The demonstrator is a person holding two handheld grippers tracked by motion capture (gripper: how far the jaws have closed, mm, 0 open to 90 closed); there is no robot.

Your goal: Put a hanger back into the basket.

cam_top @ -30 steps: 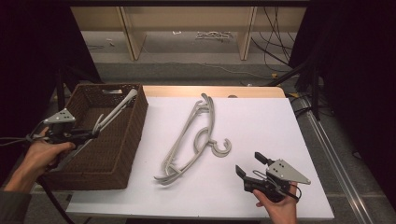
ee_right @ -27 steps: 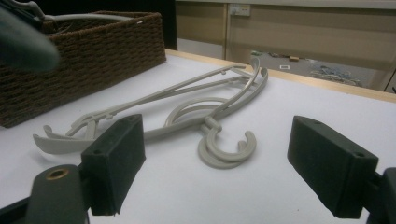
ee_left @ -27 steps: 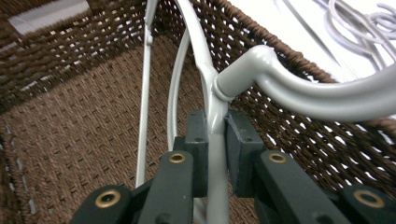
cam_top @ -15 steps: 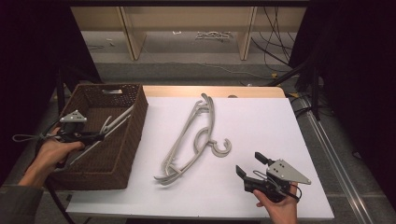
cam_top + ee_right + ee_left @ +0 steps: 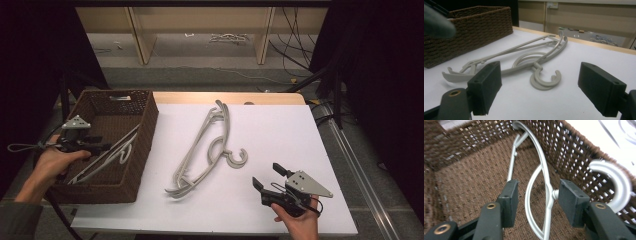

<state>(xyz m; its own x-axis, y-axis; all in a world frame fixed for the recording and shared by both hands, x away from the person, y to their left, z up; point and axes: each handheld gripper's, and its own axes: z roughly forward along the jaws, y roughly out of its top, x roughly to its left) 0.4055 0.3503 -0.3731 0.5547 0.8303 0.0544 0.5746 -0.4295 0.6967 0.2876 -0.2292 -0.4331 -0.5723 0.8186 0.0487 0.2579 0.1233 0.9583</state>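
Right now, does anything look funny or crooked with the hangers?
Yes. The white hanger in the basket lies slanted, its hook propped against the wicker wall. The left gripper has just been opening, and the hanger sits loose between its jaws. The grey hangers on the table lie stacked in a loose pile.

Our left hand [image 5: 50,162] comes in at the near left, forearm angled up from the bottom corner, carrying the left gripper [image 5: 102,146] pointed right; its jaws have just been opening and now stand parted, the pads [image 5: 510,202] pressing on nothing. Our right hand [image 5: 297,220] sits near right, its right gripper [image 5: 267,175] aimed far-left, jaws wide apart.
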